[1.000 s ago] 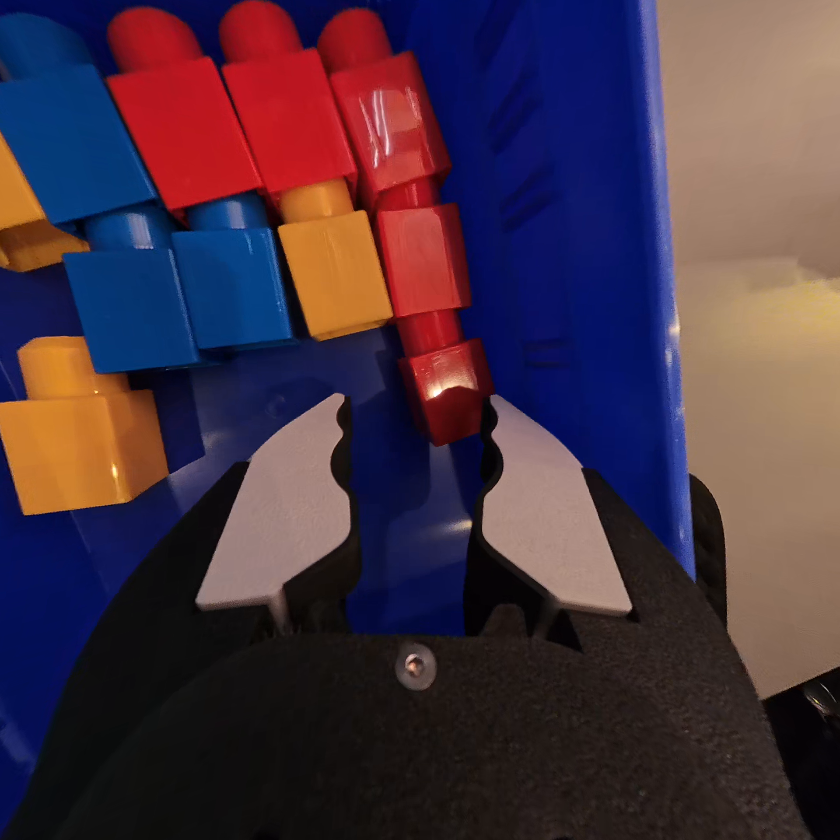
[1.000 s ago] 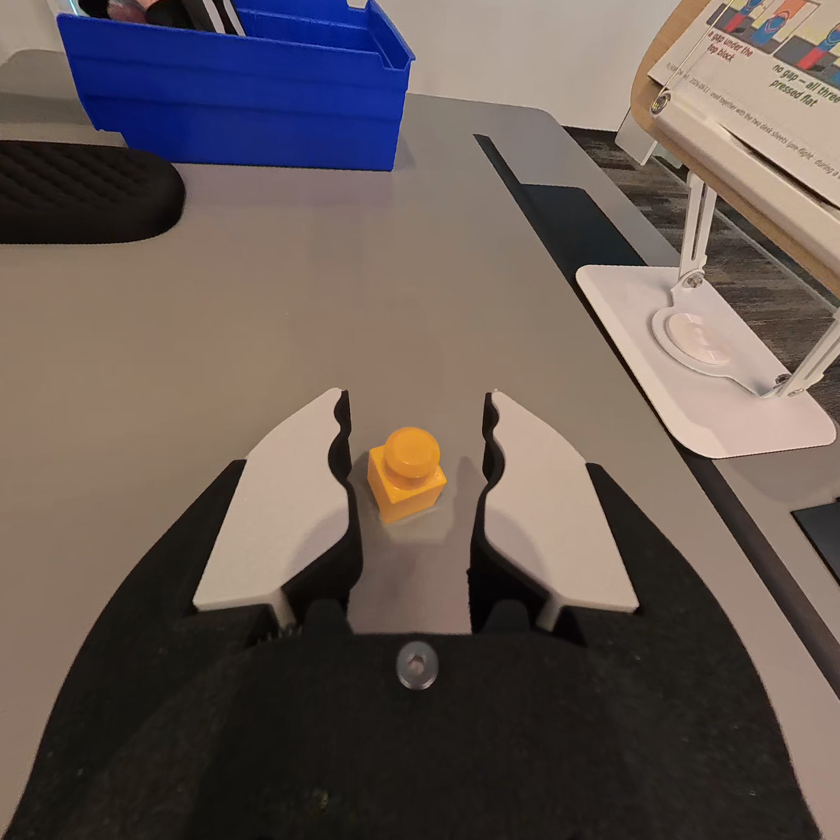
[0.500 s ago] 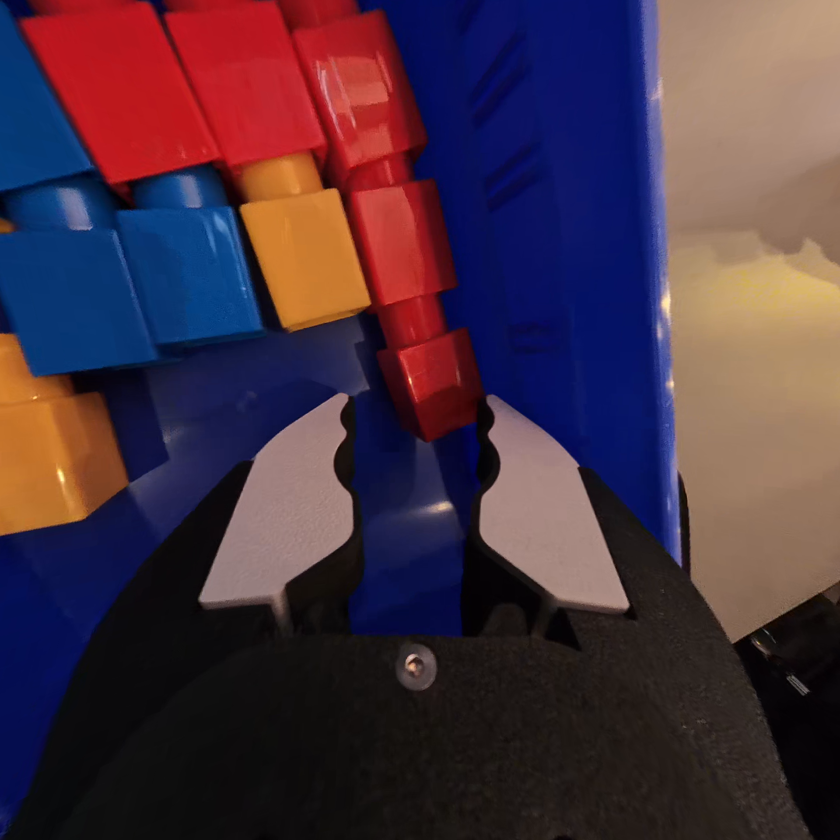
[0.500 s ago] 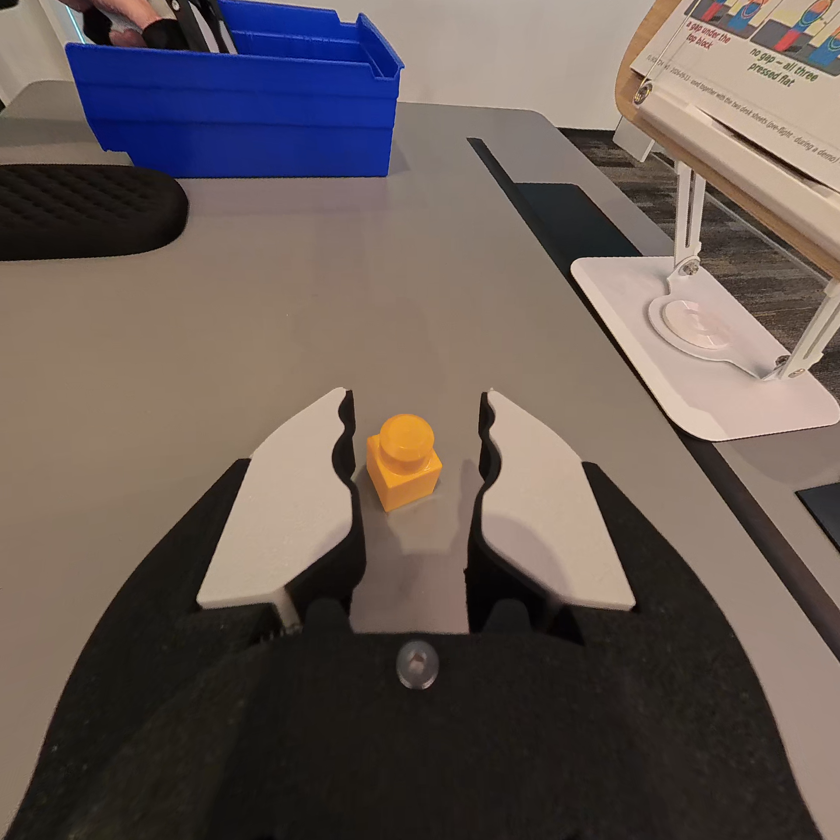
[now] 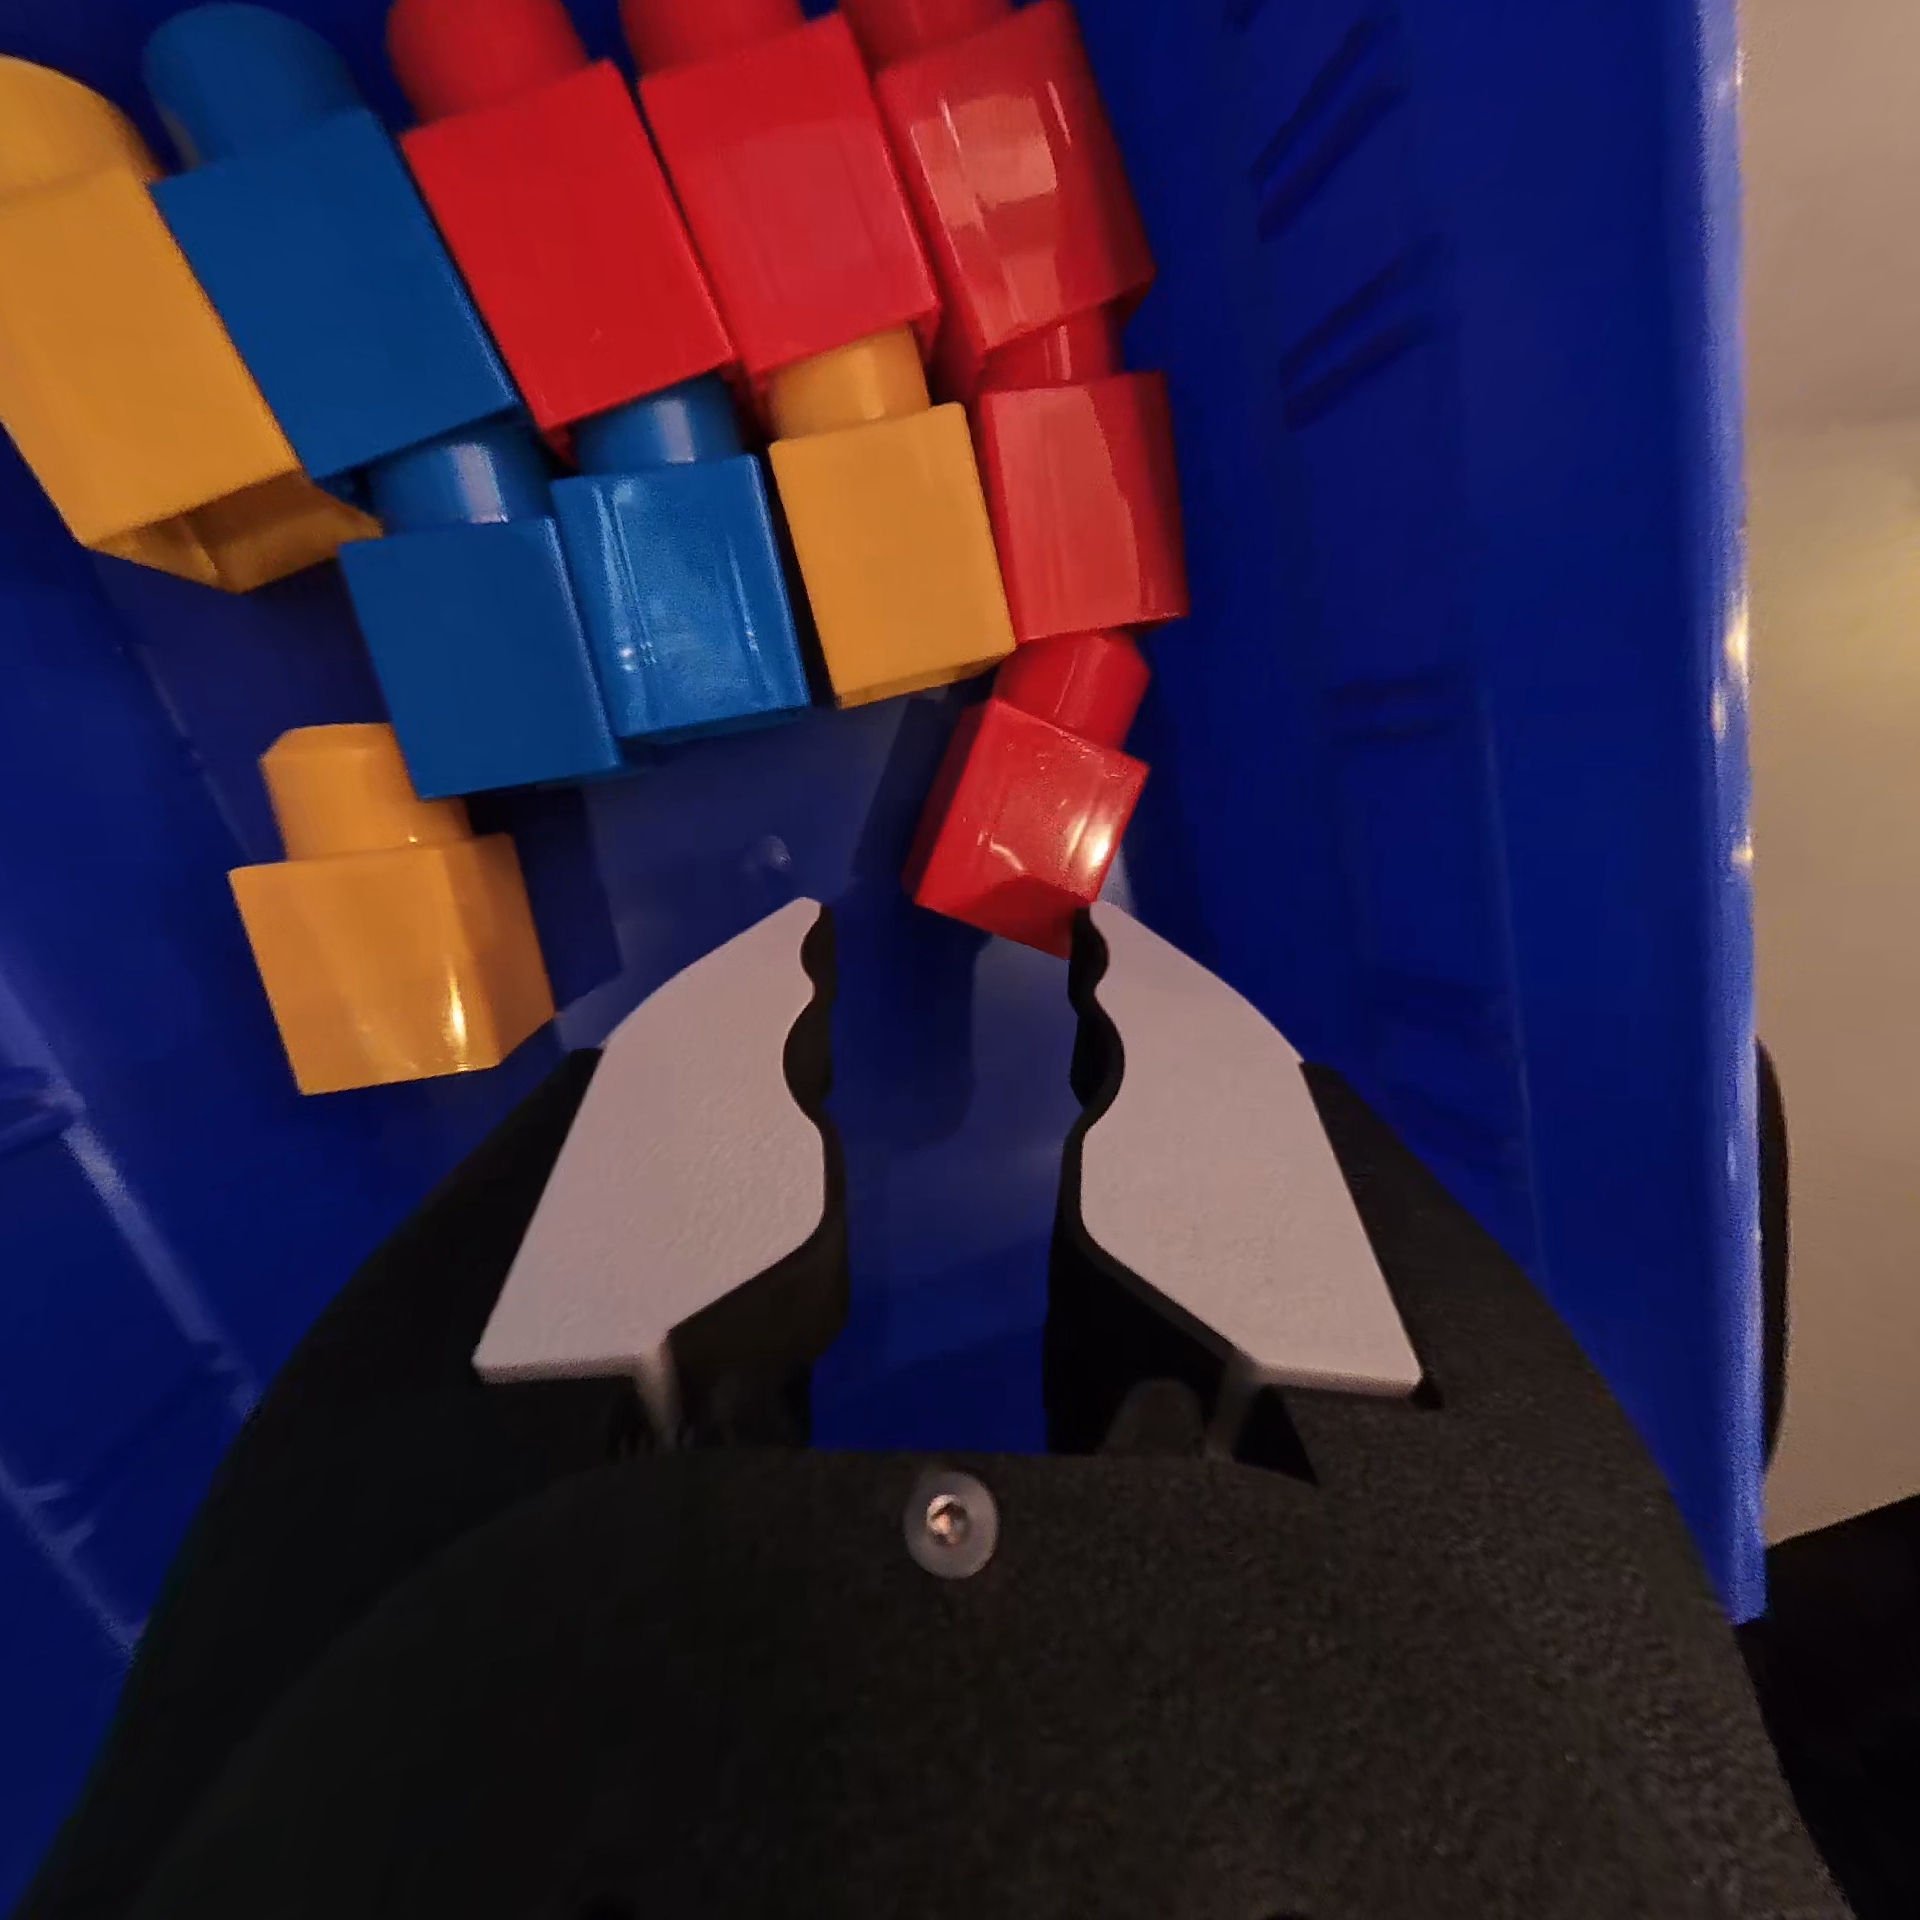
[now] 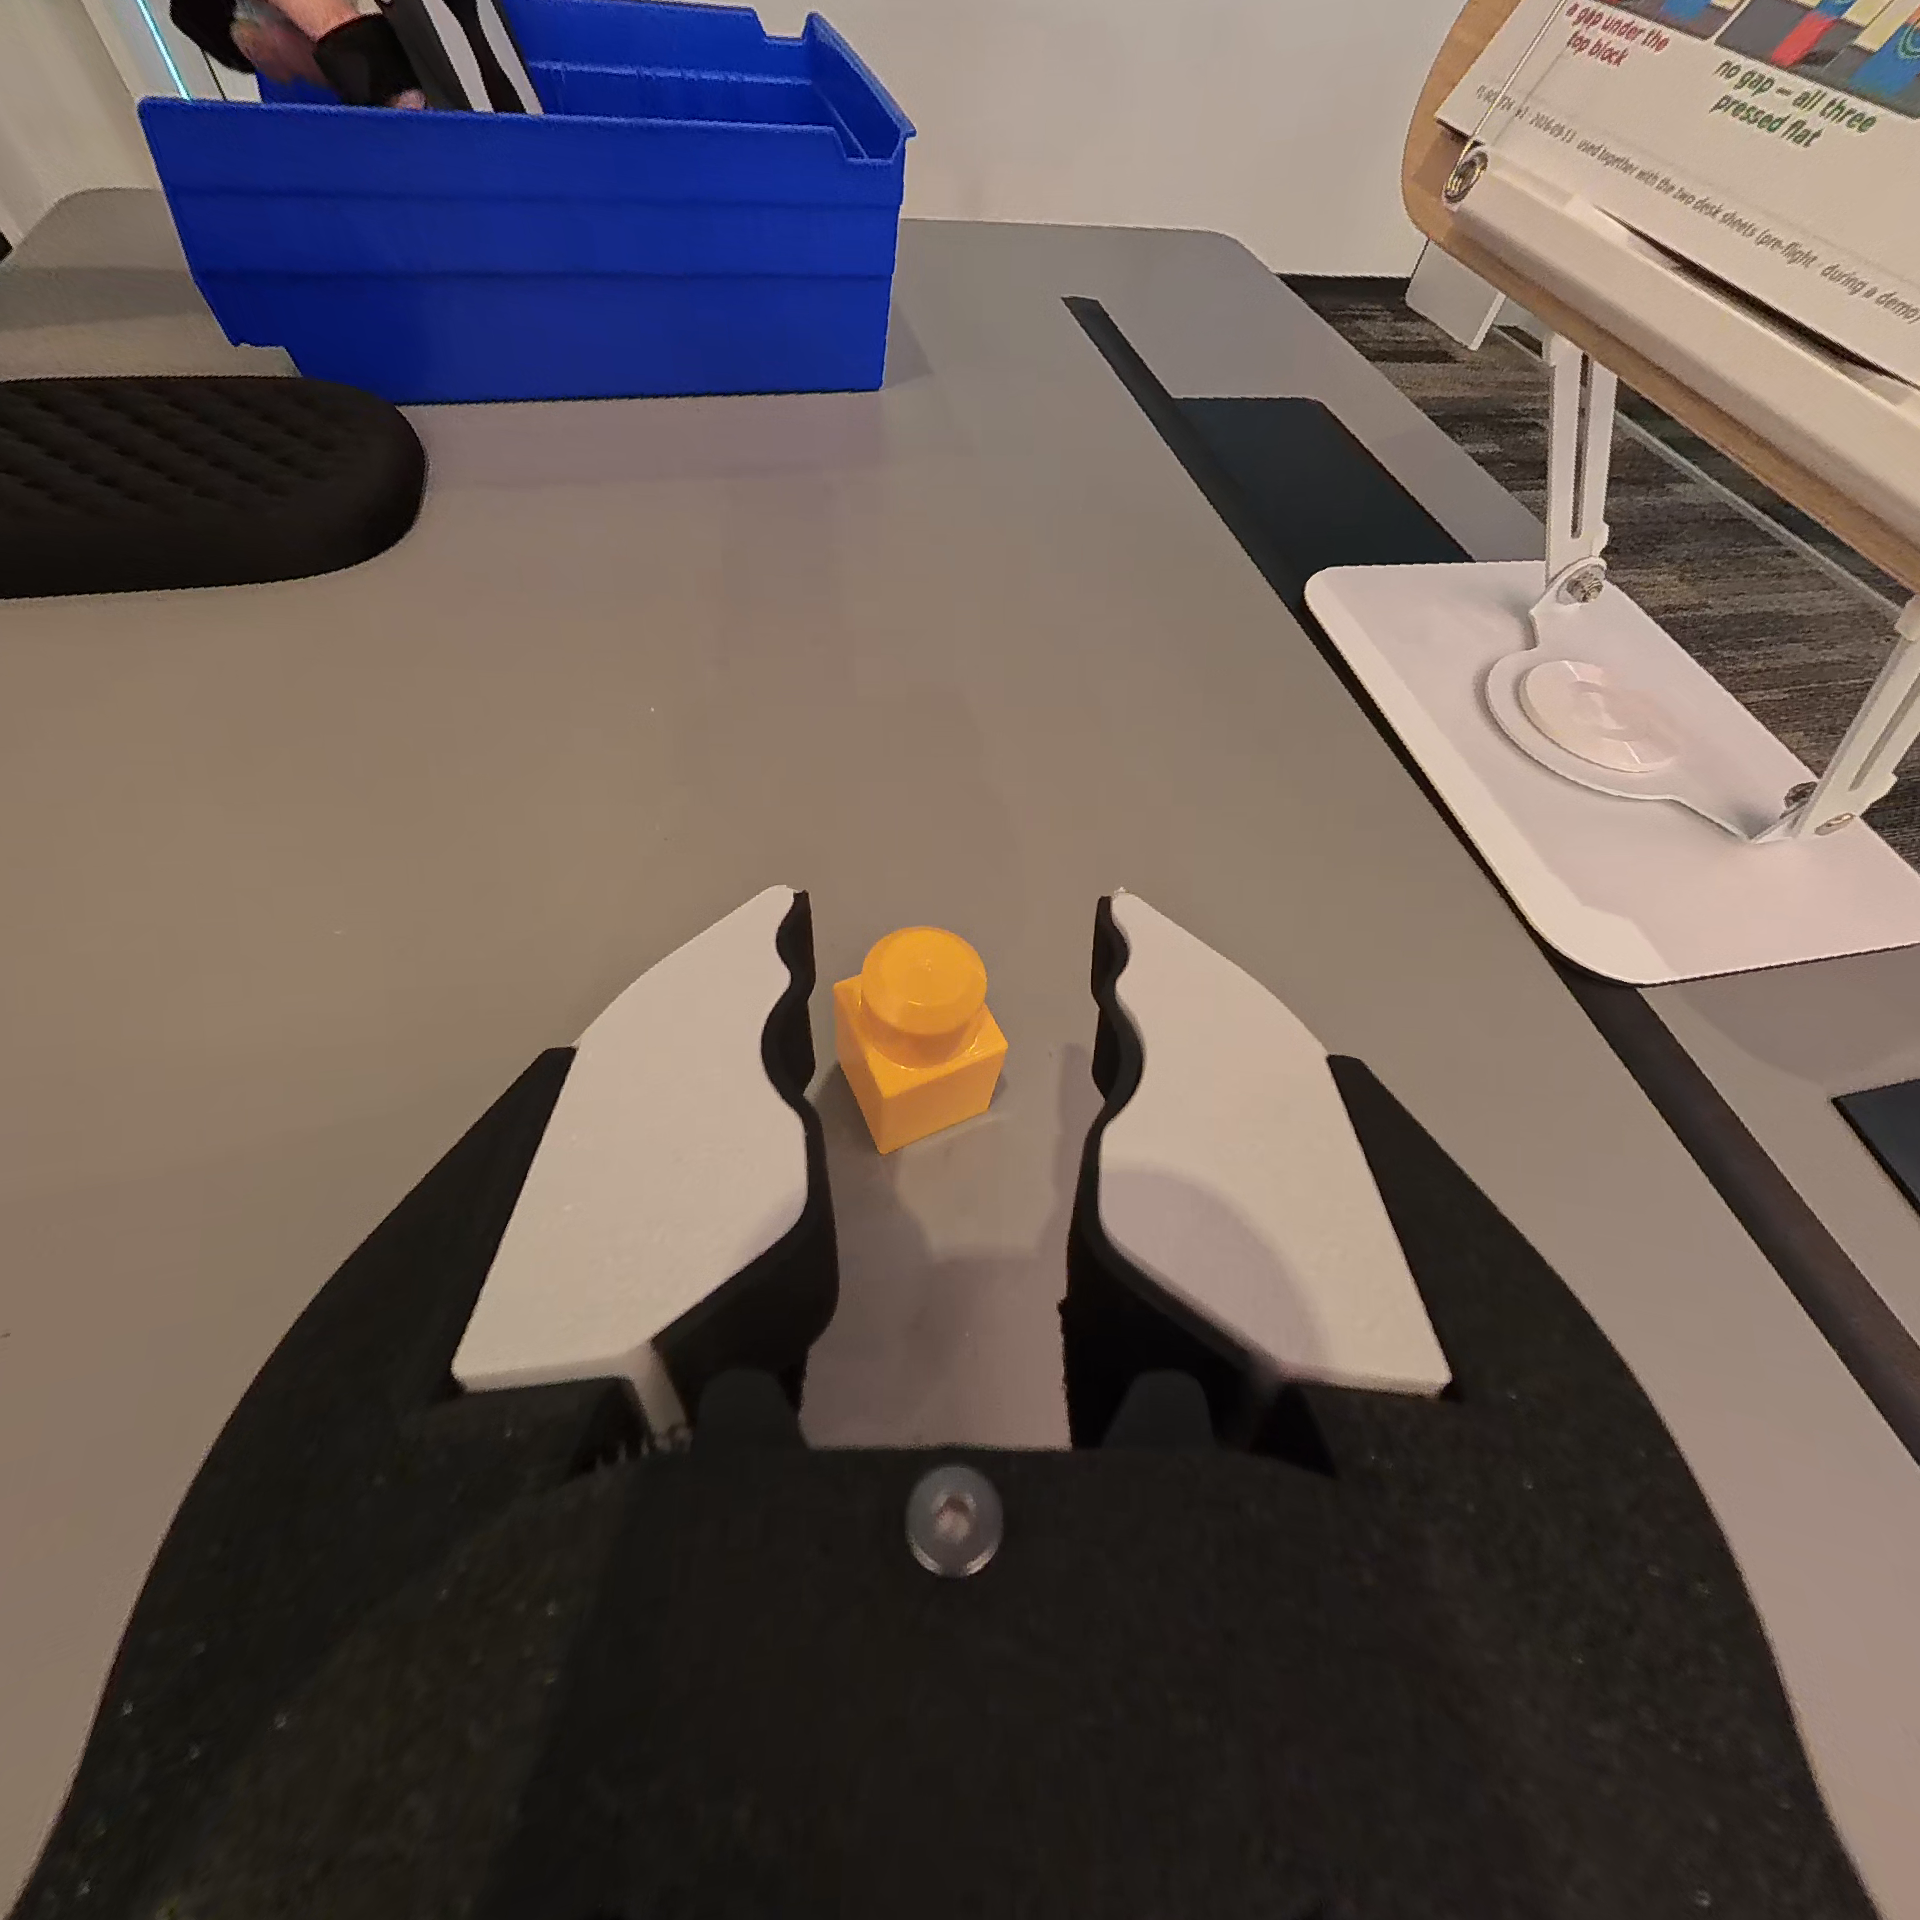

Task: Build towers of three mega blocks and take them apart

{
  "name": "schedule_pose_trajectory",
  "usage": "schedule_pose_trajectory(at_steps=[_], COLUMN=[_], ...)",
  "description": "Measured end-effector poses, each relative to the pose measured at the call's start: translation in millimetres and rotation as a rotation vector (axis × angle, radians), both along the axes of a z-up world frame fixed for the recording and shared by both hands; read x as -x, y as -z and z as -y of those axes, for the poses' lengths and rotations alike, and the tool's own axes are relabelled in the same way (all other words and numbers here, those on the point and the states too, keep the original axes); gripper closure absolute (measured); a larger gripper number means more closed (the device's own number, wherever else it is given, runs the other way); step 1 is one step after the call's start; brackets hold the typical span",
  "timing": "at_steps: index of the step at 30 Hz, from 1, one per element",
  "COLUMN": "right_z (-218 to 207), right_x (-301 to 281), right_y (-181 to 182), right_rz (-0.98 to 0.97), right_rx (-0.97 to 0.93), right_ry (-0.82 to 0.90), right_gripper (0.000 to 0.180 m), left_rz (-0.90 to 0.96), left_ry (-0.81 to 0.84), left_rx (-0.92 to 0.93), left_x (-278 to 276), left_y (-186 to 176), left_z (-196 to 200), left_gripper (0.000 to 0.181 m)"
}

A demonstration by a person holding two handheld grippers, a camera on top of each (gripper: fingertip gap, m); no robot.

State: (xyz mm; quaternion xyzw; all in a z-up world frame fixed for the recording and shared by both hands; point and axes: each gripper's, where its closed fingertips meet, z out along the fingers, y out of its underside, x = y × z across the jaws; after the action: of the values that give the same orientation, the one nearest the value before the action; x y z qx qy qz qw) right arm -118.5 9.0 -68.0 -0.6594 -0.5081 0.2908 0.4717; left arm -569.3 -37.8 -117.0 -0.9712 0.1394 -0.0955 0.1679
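the blue bin (image 5: 1455, 623) holds red, blue and yellow block stacks at upper frame; the left gripper (image 5: 948, 920), jaws parted and empty, touches the tilted red block (image 5: 1023, 821). the right gripper (image 6: 948, 909) is spread empty around a yellow block (image 6: 920, 1034) on the grey table (image 6: 623, 727).

A single yellow block (image 6: 921, 1039) stands upright on the grey desk (image 6: 623, 727), its round stud on top, one corner turned toward the near side. The other blocks lie on their sides in the blue bin (image 5: 1455, 727), packed in a row. Against the bin's wall lies an all-red tower of three (image 5: 1049, 468), its lowest block (image 5: 1023, 826) skewed out of line. Beside it lie a red-on-yellow pair (image 5: 842, 416), a red-on-blue pair (image 5: 623, 436) and a blue pair (image 5: 405, 468). A loose yellow block (image 5: 384, 935) lies apart, and another yellow block (image 5: 114, 353) sits at the row's end.
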Motion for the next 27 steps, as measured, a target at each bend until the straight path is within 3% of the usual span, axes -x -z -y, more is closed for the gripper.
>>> schedule_pose_trajectory(at_steps=[4, 9, 16, 17, 24, 27], right_z=[0, 1, 1, 1, 2, 2], right_x=[1, 1, -2, -2, -4, -6], right_y=[1, 4, 4, 4, 6, 5], right_rz=[0.002, 0.009, 0.005, 0.005, -0.003, -0.015], right_rx=[0.006, 0.016, 0.025, 0.025, 0.041, 0.051], right_ry=[0.0, -0.003, -0.002, -0.002, -0.007, -0.006], right_gripper=[0.129, 0.129, 0.129, 0.129, 0.13, 0.13], left_rz=[0.075, -0.098, -0.168, -0.162, -0.102, 0.015], left_ry=[0.088, 0.2, 0.248, 0.249, 0.252, 0.212], left_rx=[-0.048, 0.018, 0.135, 0.136, 0.057, -0.033], left_x=[-15, -9, -12, -12, -11, -12], left_y=[-12, 2, 26, 27, 22, 2], left_z=[-4, -5, -3, -4, -4, -3], left_gripper=[0.131, 0.125, 0.133, 0.142, 0.143, 0.144])
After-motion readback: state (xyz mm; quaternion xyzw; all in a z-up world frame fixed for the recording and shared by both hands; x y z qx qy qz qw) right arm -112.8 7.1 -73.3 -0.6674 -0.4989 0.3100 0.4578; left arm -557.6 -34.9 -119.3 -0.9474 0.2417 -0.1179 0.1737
